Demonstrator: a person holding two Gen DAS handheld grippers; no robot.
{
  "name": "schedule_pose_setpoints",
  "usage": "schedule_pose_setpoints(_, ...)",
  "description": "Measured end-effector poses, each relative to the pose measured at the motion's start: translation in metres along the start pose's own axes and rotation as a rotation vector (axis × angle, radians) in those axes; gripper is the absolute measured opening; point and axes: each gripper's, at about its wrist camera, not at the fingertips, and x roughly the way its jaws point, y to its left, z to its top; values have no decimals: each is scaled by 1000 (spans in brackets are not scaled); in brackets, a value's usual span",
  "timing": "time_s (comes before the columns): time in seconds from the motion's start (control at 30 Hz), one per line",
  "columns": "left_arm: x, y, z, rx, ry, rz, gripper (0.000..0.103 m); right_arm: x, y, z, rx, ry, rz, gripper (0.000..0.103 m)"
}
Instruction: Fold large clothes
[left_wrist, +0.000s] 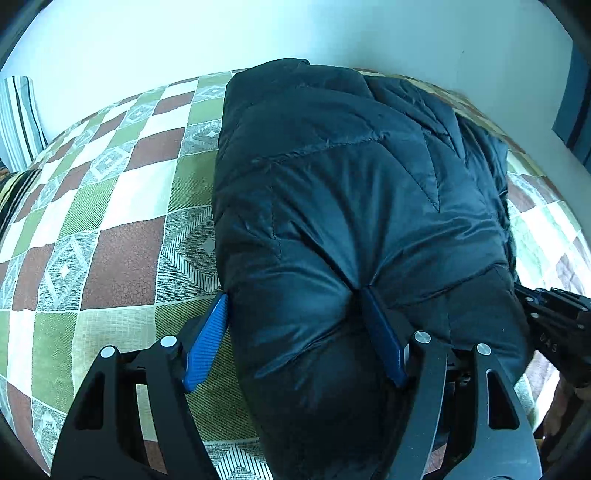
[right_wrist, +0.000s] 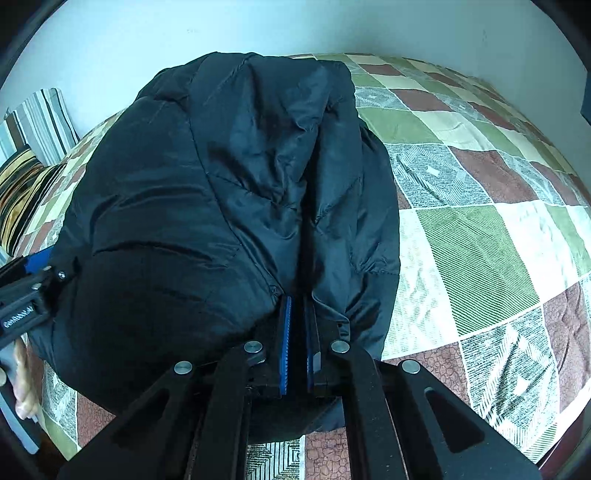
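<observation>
A big dark puffy jacket lies on a bed with a checked cover, folded into a thick bundle. Its long side runs away from both grippers, toward the wall at the far edge of the bed. The near end of the bundle is right at the grippers, so neither hand has to reach far. The left gripper has its jaws wide apart around the near left part of the jacket. One blue finger sits at the jacket's outer left side and the other presses into a dent on top, so it grips a fat lump of the padding. The right gripper has its jaws nearly together, pinching a thin fold of the jacket near the right edge. In each view, the other gripper shows at the side of the picture, so the two hands hold the near end side by side. Striped pillows sit at the far left of the bed. I think the next move folds the near end away, along the jacket's long side.
</observation>
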Motion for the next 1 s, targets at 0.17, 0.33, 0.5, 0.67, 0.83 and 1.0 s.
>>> schedule_pose_setpoints(0.17,-19,3,7,12,-24,-21,68,-14,-2,6,1,-19,12,5)
schedule_pose_setpoints(0.33,-49,13,30,10,-109,14,67,-55,-5,28,17,-100,35,7)
schedule_pose_setpoints(0.5,-37,24,62,1,-107,28,67,-66,7,70,-18,-163,58,7)
schedule_pose_setpoints(0.67,-12,11,78,62,-65,48,67,-37,21,99,-53,-131,107,7)
schedule_pose_setpoints(0.83,12,6,81,73,-12,81,67,6,15,110,-52,-30,96,7)
schedule_pose_setpoints(1.0,34,-7,77,109,39,116,56,38,13,103,-43,54,90,2)
